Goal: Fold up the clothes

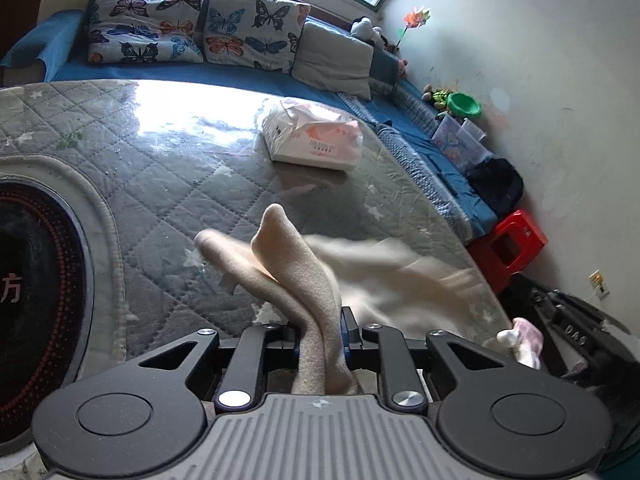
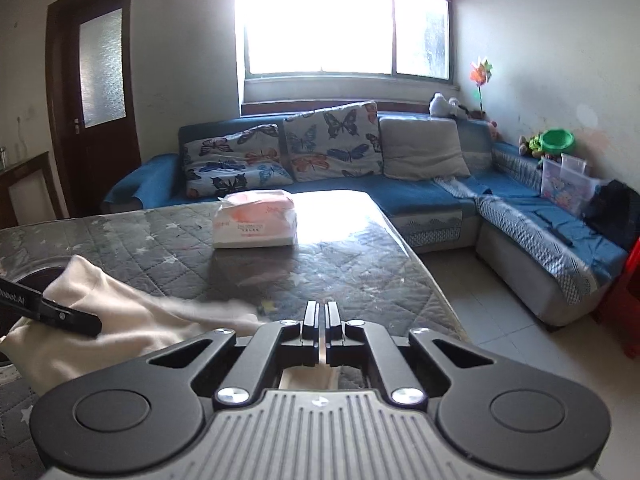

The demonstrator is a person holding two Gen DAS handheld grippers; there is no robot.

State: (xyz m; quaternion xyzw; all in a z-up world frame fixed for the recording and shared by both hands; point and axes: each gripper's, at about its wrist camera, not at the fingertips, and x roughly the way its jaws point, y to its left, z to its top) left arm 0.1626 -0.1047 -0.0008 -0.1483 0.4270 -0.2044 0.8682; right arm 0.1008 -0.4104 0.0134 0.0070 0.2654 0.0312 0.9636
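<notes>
Both grippers grip one cream garment point(image 1: 380, 272). At the bottom centre of the left wrist view, the left gripper point(image 1: 320, 334) is pinched on a thick fold that stands up between its fingers and leans toward the upper left. The right gripper point(image 2: 320, 320) is nearly closed on a thin cream edge. Most of the cloth, blurred, trails from lower left toward the centre over the quilted grey table cover point(image 2: 360, 256). Behind it lies a white and pink tissue pack point(image 2: 256, 224). On the blue sofa point(image 2: 424, 196), a clear plastic box point(image 2: 566, 186) holds something unclear.
</notes>
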